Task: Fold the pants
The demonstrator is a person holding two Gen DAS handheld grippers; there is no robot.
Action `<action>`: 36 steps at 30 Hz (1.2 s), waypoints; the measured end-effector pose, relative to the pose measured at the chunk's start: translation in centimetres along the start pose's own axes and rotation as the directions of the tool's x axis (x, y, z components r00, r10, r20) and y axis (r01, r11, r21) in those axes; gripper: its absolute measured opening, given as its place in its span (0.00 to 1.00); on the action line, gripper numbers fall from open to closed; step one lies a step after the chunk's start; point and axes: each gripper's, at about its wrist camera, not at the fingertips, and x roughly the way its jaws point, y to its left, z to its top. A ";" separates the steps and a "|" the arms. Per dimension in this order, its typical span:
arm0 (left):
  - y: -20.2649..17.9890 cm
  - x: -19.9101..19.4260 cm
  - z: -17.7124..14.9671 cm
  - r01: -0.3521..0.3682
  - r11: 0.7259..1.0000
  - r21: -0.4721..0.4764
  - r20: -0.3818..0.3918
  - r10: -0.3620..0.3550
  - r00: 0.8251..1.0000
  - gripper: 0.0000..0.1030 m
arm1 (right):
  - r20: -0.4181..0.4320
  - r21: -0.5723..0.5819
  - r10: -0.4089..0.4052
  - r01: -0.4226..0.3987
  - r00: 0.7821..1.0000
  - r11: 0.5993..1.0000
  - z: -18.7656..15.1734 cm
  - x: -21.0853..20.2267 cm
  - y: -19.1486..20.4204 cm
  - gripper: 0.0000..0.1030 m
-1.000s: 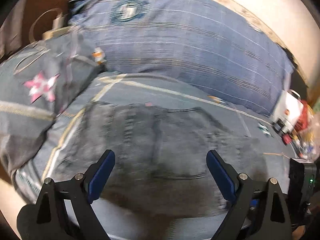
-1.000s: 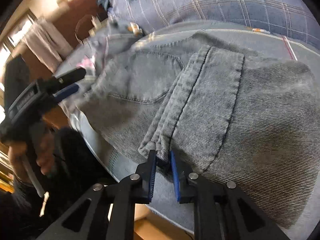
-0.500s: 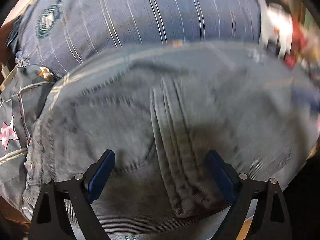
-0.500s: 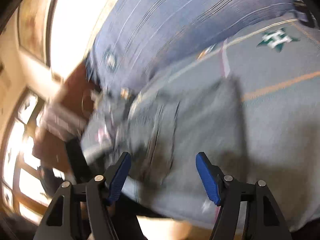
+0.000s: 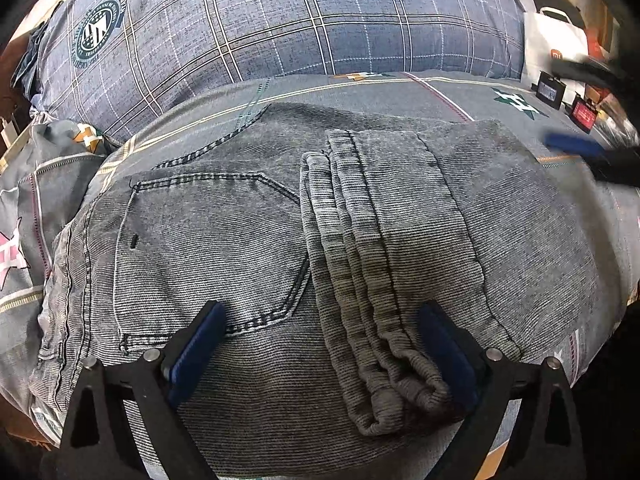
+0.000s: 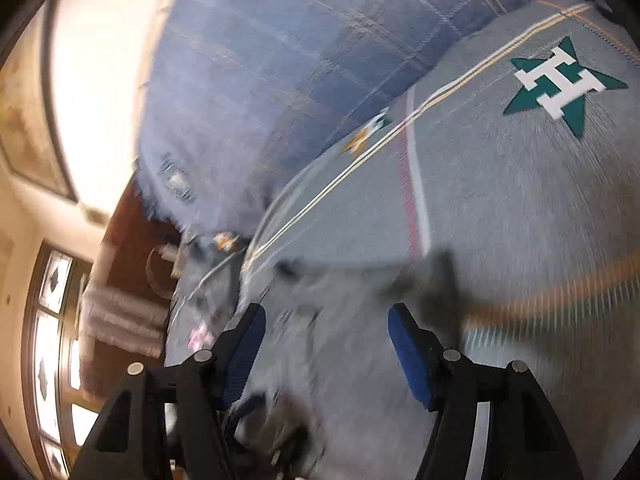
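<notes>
Grey jeans [image 5: 248,240] lie folded on the bed, with the leg hems [image 5: 360,248] laid across the seat beside a back pocket. My left gripper [image 5: 324,352] is open and empty, hovering just above the near edge of the jeans. My right gripper [image 6: 324,344] is open and empty, tilted and in motion; a blurred corner of the jeans [image 6: 344,280] shows just beyond its jaws. The right gripper also appears blurred at the right edge of the left wrist view [image 5: 588,152].
A blue plaid pillow [image 5: 280,20] lies behind the jeans. The grey bedsheet [image 6: 520,200] carries green star prints. A crumpled duvet [image 5: 36,184] sits at the left. A white bag [image 5: 556,48] and small boxes stand at the far right.
My right gripper let go of the leg hems, opened and swung away to the right. My left gripper moved in over the folded jeans and stayed open.
</notes>
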 end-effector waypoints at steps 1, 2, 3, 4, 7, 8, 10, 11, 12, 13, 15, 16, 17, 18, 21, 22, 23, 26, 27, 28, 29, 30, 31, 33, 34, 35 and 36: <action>0.0 0.1 0.0 0.000 1.000 0.003 0.002 0.000 1.000 0.95 | -0.004 0.000 0.012 -0.012 1.000 1.000 -1.7 -1.0 0.4 0.65; 0.0 0.1 0.0 0.002 1.000 0.003 0.005 -0.002 1.000 0.95 | -0.011 0.010 0.018 -0.018 1.000 1.000 -2.8 -1.3 0.5 0.65; 0.0 0.1 0.0 0.003 1.000 0.005 0.007 -0.003 1.000 0.95 | -0.022 0.021 0.029 -0.028 0.999 0.999 -4.2 -1.8 0.4 0.65; 0.0 0.1 0.0 0.005 1.000 0.008 0.006 -0.005 1.000 0.95 | -0.039 0.032 0.042 -0.041 0.998 0.999 -5.6 -2.0 0.2 0.66; 0.2 -0.2 0.4 0.016 1.000 -0.006 -0.013 -0.016 1.000 0.95 | -0.103 0.059 -0.043 0.050 0.994 0.997 -8.9 -1.3 -2.1 0.65; 0.5 -0.7 0.7 0.020 1.000 -0.018 -0.005 -0.021 1.000 0.95 | -0.114 0.083 -0.058 0.067 0.992 0.994 -9.5 -0.9 -3.0 0.65; 0.8 -1.9 0.7 0.034 0.999 -0.031 0.030 -0.033 0.999 0.95 | -0.081 0.095 -0.044 0.051 0.996 0.994 -9.9 -2.3 -2.8 0.65; 0.8 -2.5 0.7 0.043 0.999 -0.033 0.046 -0.041 0.998 0.95 | -0.064 0.072 -0.040 0.044 0.997 0.996 -10.1 -2.9 -2.0 0.65; 0.8 -2.8 0.5 0.050 0.998 -0.027 0.053 -0.049 0.997 0.95 | -0.046 0.058 -0.024 0.027 0.999 0.998 -10.2 -3.4 -1.4 0.65; 0.6 -2.8 0.3 0.054 0.998 -0.017 0.052 -0.053 0.997 0.95 | -0.038 0.046 0.003 -0.001 0.999 0.999 -10.6 -3.8 -0.7 0.65; 0.0 -1.6 -0.1 0.018 0.999 0.027 0.003 -0.018 1.000 0.95 | -0.057 0.010 0.006 -0.005 0.998 1.000 -11.7 -3.6 -0.3 0.66; -0.2 -0.7 -0.4 0.003 0.999 0.048 -0.029 -0.002 1.000 0.95 | -0.081 0.007 -0.035 0.036 0.996 0.999 -12.0 -3.0 -1.1 0.66; -0.1 -0.5 -0.6 0.008 0.999 0.038 -0.021 -0.008 1.000 0.95 | -0.116 0.033 -0.070 0.074 0.991 0.997 -12.3 -2.2 -2.3 0.65; 0.1 -0.7 -0.5 0.012 1.000 0.023 -0.017 -0.012 1.000 0.95 | -0.119 0.072 -0.042 0.051 0.992 0.996 -12.5 -1.7 -3.2 0.65; 0.2 -1.9 0.1 0.031 0.999 0.008 0.017 -0.031 0.999 0.95 | -0.084 0.044 -0.059 0.063 0.995 0.997 -11.2 -2.9 -1.7 0.65; 0.0 -2.2 0.2 0.027 1.000 0.016 0.035 -0.028 0.999 0.95 | -0.062 0.000 -0.058 0.058 0.996 0.998 -10.5 -3.3 -0.5 0.65; -0.2 -2.2 0.3 0.017 0.999 0.034 0.041 -0.018 0.999 0.95 | -0.055 -0.025 -0.037 0.036 0.998 0.999 -9.6 -3.4 0.4 0.65; -0.5 -0.3 -0.2 0.006 0.999 0.052 -0.024 -0.004 1.000 0.95 | -0.040 -0.032 -0.030 0.028 0.999 0.999 -6.5 -2.3 1.4 0.65; -0.1 -0.2 -0.2 0.019 0.999 0.031 -0.013 -0.018 1.000 0.95 | -0.044 -0.026 -0.033 0.031 0.998 0.999 -5.6 -1.6 1.3 0.65; 0.2 -0.2 -0.2 0.029 0.999 0.013 -0.011 -0.029 1.000 0.95 | -0.055 -0.003 -0.043 0.043 0.998 0.999 -4.8 -1.0 0.3 0.66; 0.3 -0.3 -0.1 0.033 0.999 0.006 -0.015 -0.033 0.999 0.95 | -0.085 0.018 -0.084 0.085 0.993 0.996 -4.2 0.2 -1.0 0.66; 0.4 -0.5 0.0 0.038 0.999 0.005 -0.006 -0.038 0.999 0.95 | -0.122 0.040 -0.118 0.124 0.986 0.992 -4.0 1.0 -2.2 0.65; 0.5 -0.8 0.0 0.046 0.999 0.002 0.010 -0.046 0.999 0.95 | -0.105 0.087 -0.080 0.089 0.991 0.992 -4.0 1.1 -2.6 0.65; 1.1 -1.5 0.1 0.068 0.998 -0.018 0.041 -0.067 0.997 0.95 | -0.097 0.059 -0.096 0.102 0.991 0.993 -3.8 0.5 -1.4 0.65; 1.7 -2.1 0.1 0.089 0.995 -0.035 0.061 -0.086 0.994 0.95 | -0.064 0.002 -0.111 0.112 0.992 0.994 -3.8 -0.1 0.1 0.65; 2.1 -2.6 -0.1 0.101 0.993 -0.054 0.073 -0.097 0.993 0.95 | -0.051 -0.026 -0.102 0.101 0.993 0.995 -3.9 -0.3 0.9 0.65; 2.8 -3.0 -0.3 0.113 0.990 -0.081 0.081 -0.106 0.991 0.95 | -0.052 -0.040 -0.085 0.083 0.995 0.996 -3.9 -0.3 1.5 0.66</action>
